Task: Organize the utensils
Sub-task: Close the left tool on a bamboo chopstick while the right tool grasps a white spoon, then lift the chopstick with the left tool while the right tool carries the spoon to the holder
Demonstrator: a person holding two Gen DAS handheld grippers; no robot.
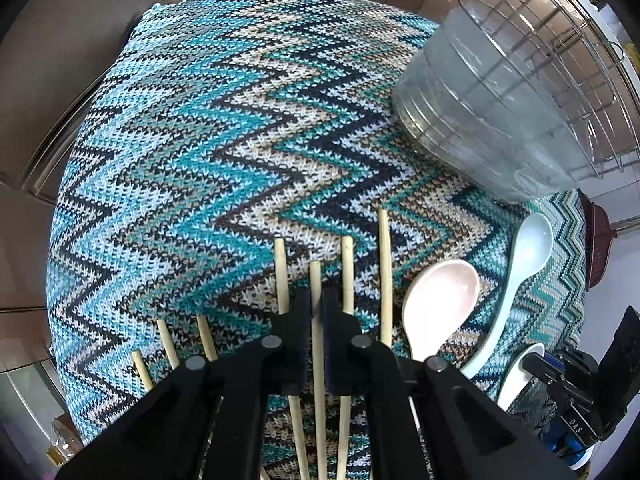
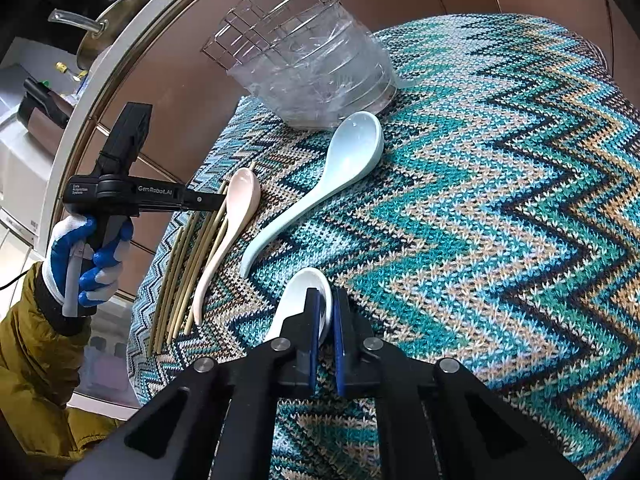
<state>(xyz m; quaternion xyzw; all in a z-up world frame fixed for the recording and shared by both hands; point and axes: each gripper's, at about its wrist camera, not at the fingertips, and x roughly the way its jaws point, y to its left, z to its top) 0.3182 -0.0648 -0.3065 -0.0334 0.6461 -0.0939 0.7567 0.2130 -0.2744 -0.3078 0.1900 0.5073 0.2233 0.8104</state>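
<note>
Your left gripper [image 1: 316,312] pinches one chopstick [image 1: 315,280] at lower centre, and your right gripper [image 2: 325,312] clamps the white spoon [image 2: 298,300], both ready for the holder [image 2: 312,68] at upper centre.

Chopstick [image 1: 316,344] ends under hand-held gripper [image 1: 316,312]

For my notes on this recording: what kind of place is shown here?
Probably a home kitchen or dining corner. Chopsticks and ceramic soup spoons lie on a table under a knitted zigzag cloth, a wire rack stands behind a plastic tub, and a pot lid shows nearby.
</note>
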